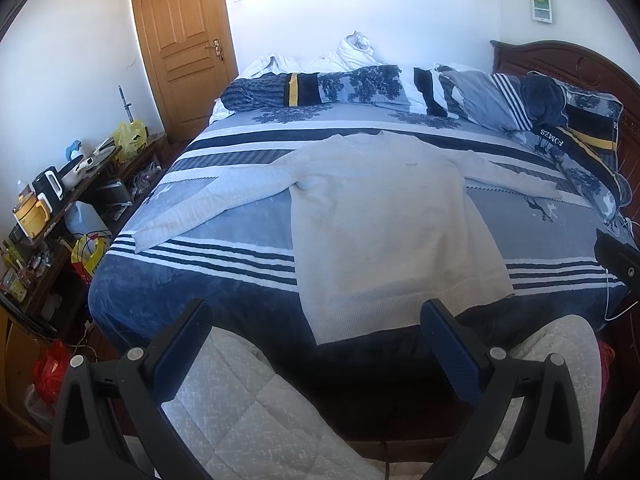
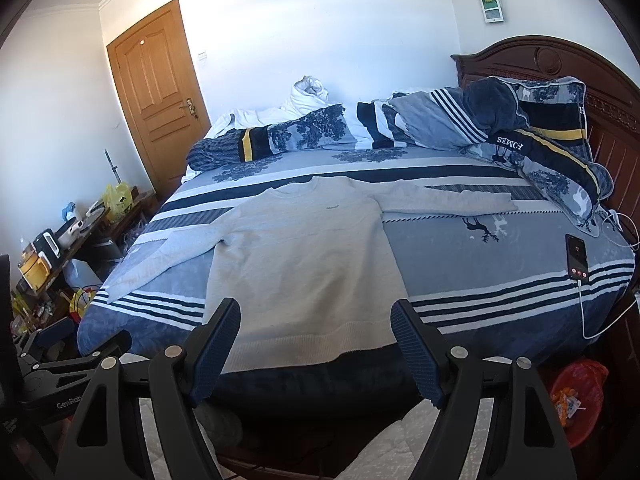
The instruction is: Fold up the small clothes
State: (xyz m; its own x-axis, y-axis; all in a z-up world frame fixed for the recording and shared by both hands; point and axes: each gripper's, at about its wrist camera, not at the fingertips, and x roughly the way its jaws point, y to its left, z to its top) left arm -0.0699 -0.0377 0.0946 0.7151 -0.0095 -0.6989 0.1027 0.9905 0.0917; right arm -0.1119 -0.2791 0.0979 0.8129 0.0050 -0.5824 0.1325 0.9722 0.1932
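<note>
A pale grey long-sleeved sweater [image 1: 384, 220] [image 2: 304, 264] lies flat and face up on the bed [image 1: 224, 284] [image 2: 480, 248], both sleeves spread outward and its ribbed hem at the near edge. My left gripper [image 1: 316, 320] hovers open in front of the hem, holding nothing. My right gripper [image 2: 316, 320] is open too, just short of the hem and above the bed's near edge. The left gripper's black body [image 2: 60, 372] shows at the lower left of the right wrist view.
A phone [image 2: 577, 258] on a white cable lies on the bed's right side. Rumpled pillows and duvets [image 1: 400, 84] pile along the far side by the wooden headboard [image 2: 560, 60]. A cluttered low table [image 1: 60, 200] stands left. Quilted trouser legs [image 1: 256, 412] are below.
</note>
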